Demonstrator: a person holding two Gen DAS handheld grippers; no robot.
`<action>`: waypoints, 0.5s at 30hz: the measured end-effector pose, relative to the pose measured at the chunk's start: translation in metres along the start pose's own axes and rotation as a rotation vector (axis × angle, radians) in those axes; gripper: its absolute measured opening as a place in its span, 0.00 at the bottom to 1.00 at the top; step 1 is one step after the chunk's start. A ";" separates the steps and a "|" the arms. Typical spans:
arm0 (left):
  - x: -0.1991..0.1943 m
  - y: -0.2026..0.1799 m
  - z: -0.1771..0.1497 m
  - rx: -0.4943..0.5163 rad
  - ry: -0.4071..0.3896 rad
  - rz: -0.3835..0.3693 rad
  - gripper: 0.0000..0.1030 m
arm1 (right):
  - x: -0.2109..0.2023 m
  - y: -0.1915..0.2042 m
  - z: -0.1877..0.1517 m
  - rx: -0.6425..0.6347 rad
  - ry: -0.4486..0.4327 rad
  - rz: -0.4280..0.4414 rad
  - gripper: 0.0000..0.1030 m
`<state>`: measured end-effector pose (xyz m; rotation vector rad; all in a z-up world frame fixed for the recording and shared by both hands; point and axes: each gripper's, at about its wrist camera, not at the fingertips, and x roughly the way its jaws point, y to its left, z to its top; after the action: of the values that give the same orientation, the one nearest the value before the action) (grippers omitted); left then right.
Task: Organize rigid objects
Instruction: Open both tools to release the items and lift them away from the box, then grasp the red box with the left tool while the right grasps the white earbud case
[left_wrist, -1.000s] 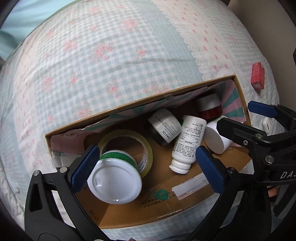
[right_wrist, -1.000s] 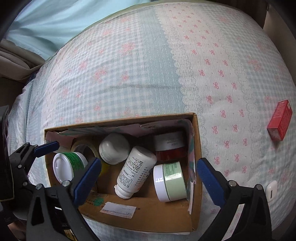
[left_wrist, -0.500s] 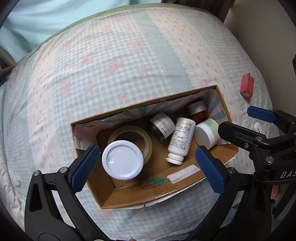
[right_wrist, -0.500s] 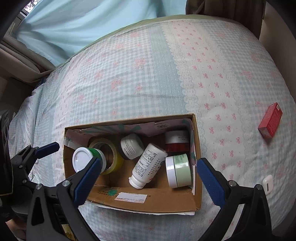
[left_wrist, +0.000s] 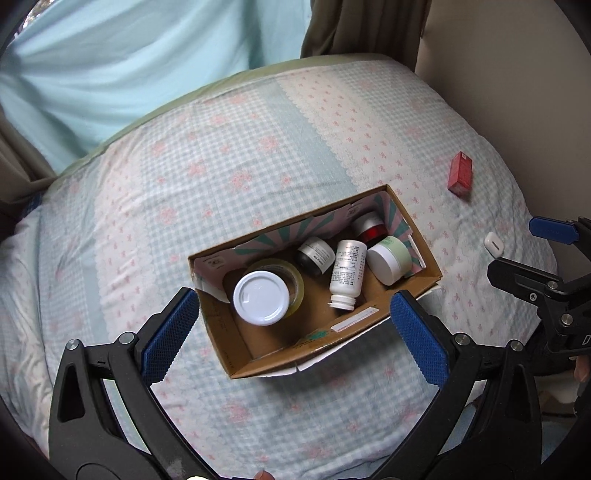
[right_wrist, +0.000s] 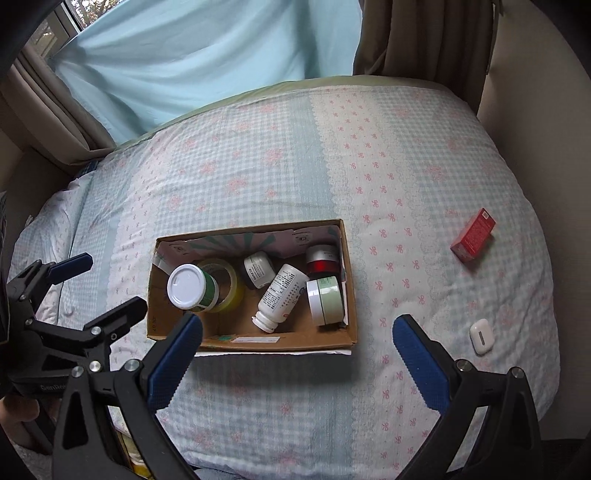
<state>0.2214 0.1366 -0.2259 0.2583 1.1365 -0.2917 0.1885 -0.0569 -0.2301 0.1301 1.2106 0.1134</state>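
A bed (right_wrist: 295, 155) covered in a pale blue checked quilt with pink flower and bow prints fills both views. Near its middle sits an open cardboard box (right_wrist: 255, 341) (left_wrist: 236, 347).

Inside the box, from its left end:
- a jar with a white lid and green label (right_wrist: 188, 286) (left_wrist: 261, 297), standing inside a roll of clear tape (right_wrist: 231, 280)
- a small dark jar with a silver-white lid (right_wrist: 258, 271) (left_wrist: 316, 254), lying tilted
- a white pill bottle (right_wrist: 282, 295) (left_wrist: 347, 271), lying on its side with its cap toward the near wall
- a red jar with a silver lid (right_wrist: 322, 260) (left_wrist: 367, 227) in the far right corner
- a pale green jar with a white lid (right_wrist: 325, 301) (left_wrist: 388, 258), on its side, just in front of the red one

Outside the box, well apart on the right side of the bed, lie a small red carton (right_wrist: 474, 236) (left_wrist: 460, 177) and, nearer the camera, a white earbud case (right_wrist: 481, 336) (left_wrist: 494, 244).

The left gripper (left_wrist: 295, 332) hangs above the near edge of the box with its blue-padded fingers (left_wrist: 168, 338) spread wide, holding nothing. The right gripper (right_wrist: 295, 356) hovers over the quilt just in front of the box, its fingers (right_wrist: 419, 360) also spread wide and empty.
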 end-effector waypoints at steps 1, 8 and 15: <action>-0.003 -0.005 0.001 0.019 -0.013 0.013 1.00 | -0.007 -0.005 -0.006 0.011 -0.005 -0.014 1.00; -0.001 -0.057 0.021 0.120 -0.028 -0.002 1.00 | -0.041 -0.059 -0.047 0.073 -0.032 -0.155 1.00; 0.014 -0.134 0.062 0.201 -0.020 -0.053 1.00 | -0.052 -0.148 -0.068 0.203 -0.055 -0.196 1.00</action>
<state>0.2317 -0.0113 -0.2209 0.4016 1.0959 -0.4556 0.1091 -0.2082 -0.2298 0.1899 1.1719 -0.1841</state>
